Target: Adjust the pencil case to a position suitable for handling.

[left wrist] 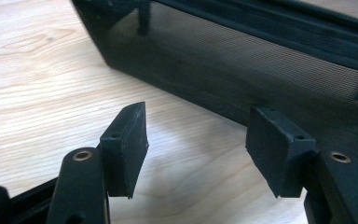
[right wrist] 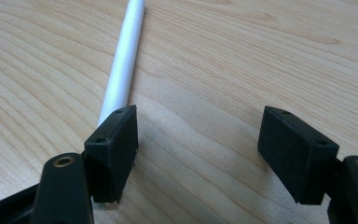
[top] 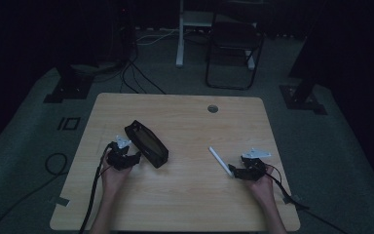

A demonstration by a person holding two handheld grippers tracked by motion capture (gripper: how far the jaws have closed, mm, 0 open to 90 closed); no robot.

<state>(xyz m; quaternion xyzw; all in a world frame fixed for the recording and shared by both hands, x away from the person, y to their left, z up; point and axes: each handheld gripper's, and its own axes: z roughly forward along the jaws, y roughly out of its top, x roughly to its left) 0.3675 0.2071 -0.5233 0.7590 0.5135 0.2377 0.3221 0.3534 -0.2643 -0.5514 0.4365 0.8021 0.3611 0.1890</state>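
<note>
Black mesh case (top: 147, 143) lay slantwise on the bench (top: 185, 204), just ahead of the left tool (left wrist: 193, 144), whose jaws stood apart with nothing between them. White pen (right wrist: 121, 65) lay beside the right tool (right wrist: 198, 149), running behind one jaw; those jaws gaped wide, gripping nothing.

Case (top: 147, 143) blocks left tool (top: 132, 158); table (top: 190, 195) btwn tools free.

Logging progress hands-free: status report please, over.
Left gripper open, jaws empty, at black pouch. Right gripper open, white pen beside one jaw, ungripped. Nothing in the way.
</note>
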